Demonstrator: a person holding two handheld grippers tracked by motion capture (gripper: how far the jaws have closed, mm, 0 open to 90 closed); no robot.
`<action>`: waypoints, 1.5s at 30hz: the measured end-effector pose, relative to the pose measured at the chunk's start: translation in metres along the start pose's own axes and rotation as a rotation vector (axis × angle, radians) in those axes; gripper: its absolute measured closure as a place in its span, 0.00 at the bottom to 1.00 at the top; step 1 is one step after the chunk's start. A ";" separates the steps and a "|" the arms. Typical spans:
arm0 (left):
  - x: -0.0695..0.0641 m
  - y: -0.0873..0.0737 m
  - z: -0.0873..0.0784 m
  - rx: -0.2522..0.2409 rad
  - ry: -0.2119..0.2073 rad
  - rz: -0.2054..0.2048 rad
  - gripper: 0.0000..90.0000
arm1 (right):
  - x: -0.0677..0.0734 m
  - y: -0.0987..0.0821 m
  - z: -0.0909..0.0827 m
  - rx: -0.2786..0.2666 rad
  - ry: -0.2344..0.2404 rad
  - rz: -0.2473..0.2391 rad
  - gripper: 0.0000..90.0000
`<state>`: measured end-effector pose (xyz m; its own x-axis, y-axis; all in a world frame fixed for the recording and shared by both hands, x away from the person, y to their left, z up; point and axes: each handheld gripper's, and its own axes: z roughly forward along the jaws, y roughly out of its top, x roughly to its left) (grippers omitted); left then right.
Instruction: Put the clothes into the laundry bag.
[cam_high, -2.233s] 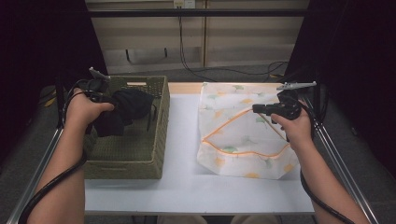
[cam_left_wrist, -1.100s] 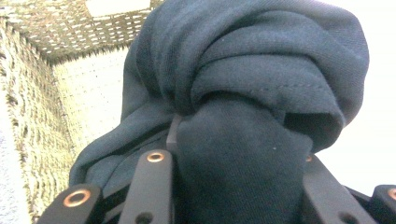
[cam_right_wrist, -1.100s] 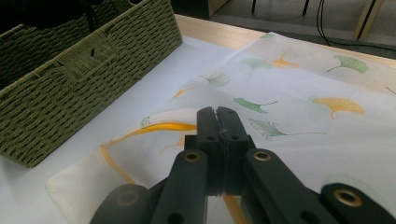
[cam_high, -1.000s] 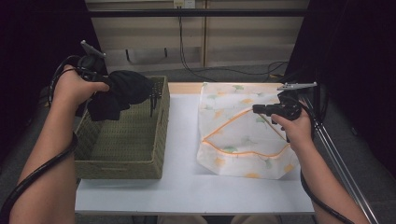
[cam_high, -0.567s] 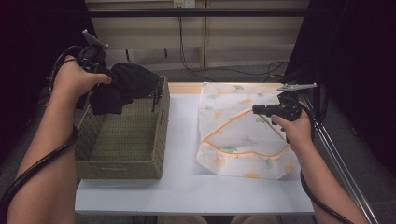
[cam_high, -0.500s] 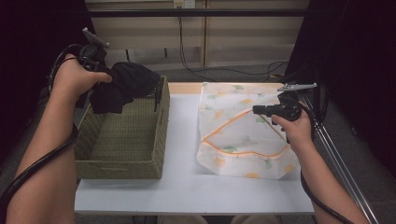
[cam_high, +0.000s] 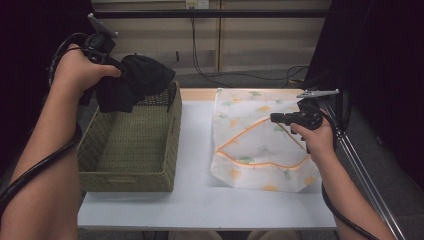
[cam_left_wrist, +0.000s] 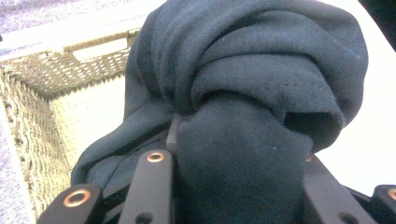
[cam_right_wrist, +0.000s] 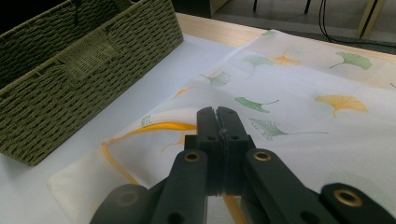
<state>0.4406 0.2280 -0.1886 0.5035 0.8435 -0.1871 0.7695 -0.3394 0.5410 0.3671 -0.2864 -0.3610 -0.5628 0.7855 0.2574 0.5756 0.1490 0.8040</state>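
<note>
From above, the left gripper (cam_high: 111, 59) is up over the far left corner of the woven olive-green rectangular basket (cam_high: 131, 150), clamped on a bunched dark navy cloth garment (cam_high: 135, 80) that hangs clear above the basket's far end. The right gripper (cam_high: 278, 118) is over the white mesh laundry bag with ginkgo-leaf print and orange zip trim (cam_high: 255, 145), which lies flat on the white surface (cam_high: 200, 200) just right of the basket, its jaws pinching the bag's fabric by the orange zip.

Along the left gripper's jaws, the dark garment (cam_left_wrist: 243, 102) bulges out between them (wadded thick, it keeps them a little apart), with the basket's inside (cam_left_wrist: 56, 107) below.

Along the right gripper's jaws, they stand closed together, the tips (cam_right_wrist: 217, 122) on the bag (cam_right_wrist: 303, 107) by its orange trim; the basket's wall (cam_right_wrist: 84, 70) is at the left
</note>
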 end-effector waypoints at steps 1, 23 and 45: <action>0.000 0.001 -0.001 0.005 -0.002 0.016 0.74 | 0.000 0.000 0.000 -0.001 0.001 -0.001 1.00; -0.039 0.011 0.017 0.014 -0.115 0.113 0.74 | -0.001 -0.001 0.003 0.002 0.001 0.008 1.00; -0.081 -0.004 0.051 0.084 -0.226 0.247 0.74 | -0.001 0.000 0.010 0.017 -0.017 0.010 1.00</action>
<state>0.4163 0.1395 -0.2176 0.7460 0.6209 -0.2408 0.6381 -0.5630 0.5251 0.3733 -0.2815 -0.3668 -0.5469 0.7970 0.2564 0.5913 0.1509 0.7922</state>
